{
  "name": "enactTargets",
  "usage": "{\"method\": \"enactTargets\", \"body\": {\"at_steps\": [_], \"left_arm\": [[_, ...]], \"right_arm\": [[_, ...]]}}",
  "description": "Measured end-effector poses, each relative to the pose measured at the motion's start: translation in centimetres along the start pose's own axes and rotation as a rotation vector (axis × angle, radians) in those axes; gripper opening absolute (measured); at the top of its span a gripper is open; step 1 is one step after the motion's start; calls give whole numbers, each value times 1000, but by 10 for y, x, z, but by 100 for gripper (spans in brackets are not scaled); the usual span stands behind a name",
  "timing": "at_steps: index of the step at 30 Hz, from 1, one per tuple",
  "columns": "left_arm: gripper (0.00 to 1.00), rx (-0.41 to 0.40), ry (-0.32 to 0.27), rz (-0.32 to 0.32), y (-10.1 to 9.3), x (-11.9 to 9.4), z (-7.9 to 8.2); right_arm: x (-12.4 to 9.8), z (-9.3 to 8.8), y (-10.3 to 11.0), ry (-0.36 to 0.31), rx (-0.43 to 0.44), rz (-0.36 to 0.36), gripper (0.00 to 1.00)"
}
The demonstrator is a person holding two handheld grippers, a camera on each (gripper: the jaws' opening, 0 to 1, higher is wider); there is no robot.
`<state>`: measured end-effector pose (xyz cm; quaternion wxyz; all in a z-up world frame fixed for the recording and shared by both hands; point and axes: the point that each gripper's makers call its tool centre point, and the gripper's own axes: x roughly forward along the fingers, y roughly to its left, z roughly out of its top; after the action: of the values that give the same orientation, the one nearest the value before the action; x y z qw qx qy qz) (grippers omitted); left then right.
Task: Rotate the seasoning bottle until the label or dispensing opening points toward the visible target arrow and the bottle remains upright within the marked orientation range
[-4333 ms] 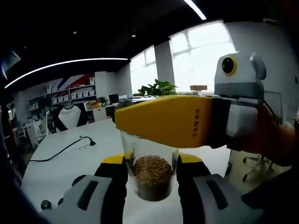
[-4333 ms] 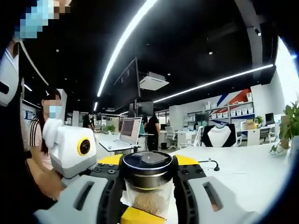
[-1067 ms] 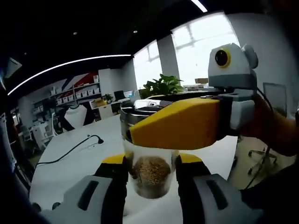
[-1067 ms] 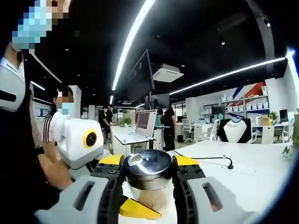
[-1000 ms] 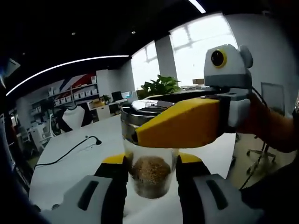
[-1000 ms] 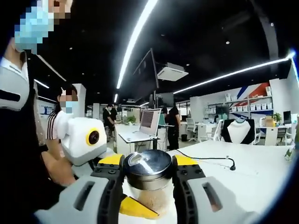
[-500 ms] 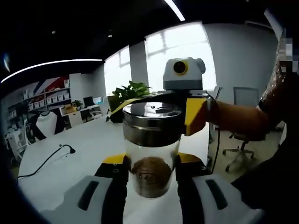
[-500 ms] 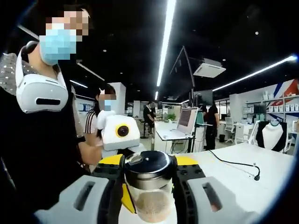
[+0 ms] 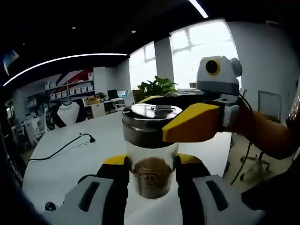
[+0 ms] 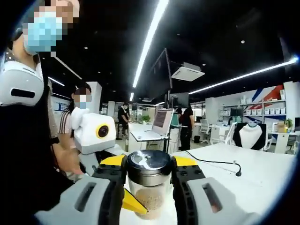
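Note:
The seasoning bottle [image 9: 151, 176] is a clear glass jar with brown granules and a steel lid [image 9: 149, 123]. It stands upright in the air above the table. My left gripper [image 9: 151, 161] is shut on its glass body, one jaw on each side. The right gripper [image 9: 190, 125] reaches in from the right at lid height, its yellow jaw against the lid. In the right gripper view, my right gripper [image 10: 149, 165] is shut on the lid of the bottle [image 10: 149, 197]. The left gripper [image 10: 132, 204] holds the glass below, its yellow jaw showing at the bottom.
A white table [image 9: 61, 161] lies below with a black cable [image 9: 65, 146] on it. A plant [image 9: 157, 87] stands by the window. A laptop [image 10: 161, 123] sits on a far desk, with people [image 10: 187, 126] standing near it. A hand [image 9: 262, 136] holds the right gripper.
The right gripper has swung round the bottle's top, so its yellow jaw now crosses the lid's right front. Both views have turned with the hands. Both grippers stay shut on the bottle.

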<state>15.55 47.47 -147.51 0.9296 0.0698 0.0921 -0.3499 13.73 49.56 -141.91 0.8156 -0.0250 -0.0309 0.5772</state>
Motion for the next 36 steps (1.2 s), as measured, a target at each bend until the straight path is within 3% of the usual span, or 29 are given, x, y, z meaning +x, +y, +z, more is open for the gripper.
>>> {"method": "enactTargets", "body": {"at_steps": [5, 6, 8, 12, 15, 20, 21, 28, 36], "left_arm": [[41, 11, 1, 52, 2, 1, -3], [41, 30, 5, 70, 4, 0, -3], [41, 87, 16, 110, 7, 0, -3], [41, 94, 9, 115, 6, -1, -2], [41, 109, 5, 118, 7, -2, -1], [41, 101, -8, 84, 5, -4, 0], [40, 104, -4, 47, 2, -4, -1], [39, 105, 10, -29, -8, -3, -10], [38, 55, 18, -98, -11, -3, -21]], "right_arm": [[6, 1, 1, -6, 10, -96, 37], [7, 1, -3, -7, 47, -132, 37], [8, 0, -4, -9, 59, -149, 37], [8, 3, -5, -12, 66, -191, 38], [7, 3, -5, -4, 45, -182, 37], [3, 3, -8, 12, 50, -96, 37], [-1, 0, -8, 14, 66, -20, 37], [-11, -10, -3, 24, 37, 184, 37], [-11, -20, -2, 30, 45, 311, 36]]}}
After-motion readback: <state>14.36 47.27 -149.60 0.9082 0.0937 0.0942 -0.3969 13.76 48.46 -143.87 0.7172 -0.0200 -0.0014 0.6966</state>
